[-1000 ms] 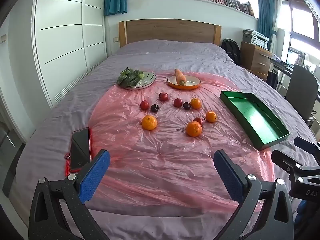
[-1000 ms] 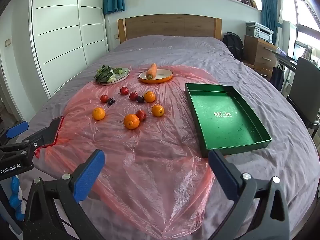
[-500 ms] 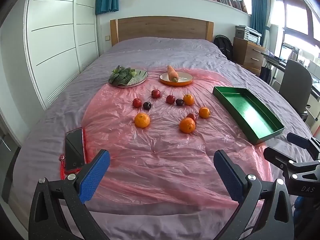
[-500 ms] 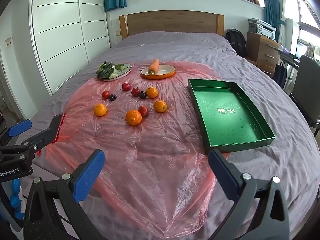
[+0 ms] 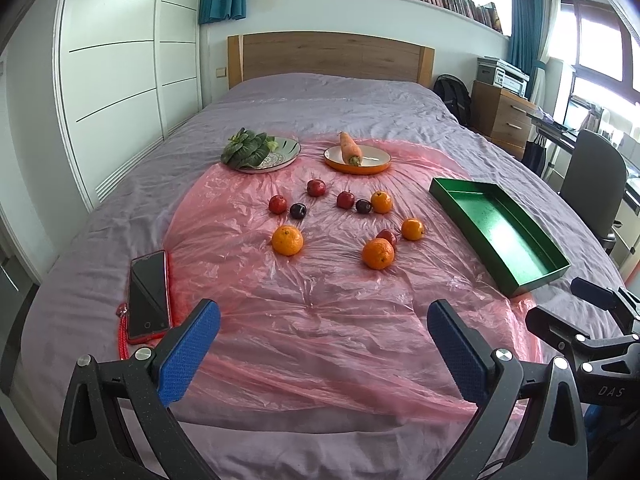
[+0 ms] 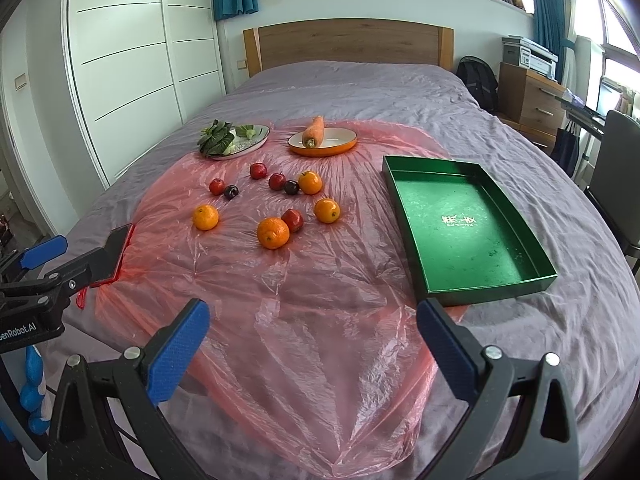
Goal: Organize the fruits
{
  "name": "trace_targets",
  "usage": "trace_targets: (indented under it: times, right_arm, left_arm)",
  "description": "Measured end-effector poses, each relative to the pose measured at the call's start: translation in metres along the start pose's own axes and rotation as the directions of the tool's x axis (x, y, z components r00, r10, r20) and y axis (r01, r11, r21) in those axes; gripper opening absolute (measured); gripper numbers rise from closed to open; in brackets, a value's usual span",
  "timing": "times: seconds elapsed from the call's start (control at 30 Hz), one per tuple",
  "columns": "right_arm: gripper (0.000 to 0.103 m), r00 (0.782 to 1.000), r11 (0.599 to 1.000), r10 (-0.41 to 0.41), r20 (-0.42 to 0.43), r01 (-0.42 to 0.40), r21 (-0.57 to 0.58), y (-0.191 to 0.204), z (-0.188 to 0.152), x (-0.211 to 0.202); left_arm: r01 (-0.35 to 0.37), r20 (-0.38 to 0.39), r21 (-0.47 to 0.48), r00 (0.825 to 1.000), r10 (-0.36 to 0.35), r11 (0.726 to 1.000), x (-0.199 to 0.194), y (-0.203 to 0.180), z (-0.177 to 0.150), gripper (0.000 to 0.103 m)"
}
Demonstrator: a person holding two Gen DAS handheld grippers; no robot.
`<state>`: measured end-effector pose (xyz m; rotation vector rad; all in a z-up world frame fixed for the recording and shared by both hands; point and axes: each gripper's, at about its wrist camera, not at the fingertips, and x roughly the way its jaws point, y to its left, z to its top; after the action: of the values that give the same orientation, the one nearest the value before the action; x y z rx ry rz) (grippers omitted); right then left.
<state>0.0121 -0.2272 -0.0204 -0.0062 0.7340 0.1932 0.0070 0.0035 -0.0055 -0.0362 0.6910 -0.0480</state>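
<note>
— So, both claws gape empty — left gripper (image 5: 323, 343), right gripper (image 6: 312, 339). Fruit?
— Mid-frame on the pink sheet (image 6: 320, 320). That orange (image 6: 273, 232) looks firm, light — pinch its widest middle.

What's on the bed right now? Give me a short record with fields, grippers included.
surface: pink plastic sheet over a grey bed
oranges: four, loose on the sheet, nearest one
small red and dark fruits: six, scattered among the oranges
green tray: empty, right of the fruit
far plates: carrot on one, leafy greens on the other
phone: left of the sheet
left gripper: open, empty
right gripper: open, empty
</note>
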Motion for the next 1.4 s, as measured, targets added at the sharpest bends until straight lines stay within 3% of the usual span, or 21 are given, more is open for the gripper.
trace_targets:
  times: [1.4]
  right_arm:
    - [0.103, 1.000, 1.000, 0.017, -0.005, -0.017, -0.023, 0.001, -0.002, 0.017]
  left_arm:
    - [-0.008, -0.041, -0.029, 0.999, 0.007, 1.000, 0.030, 0.008, -0.004, 0.102]
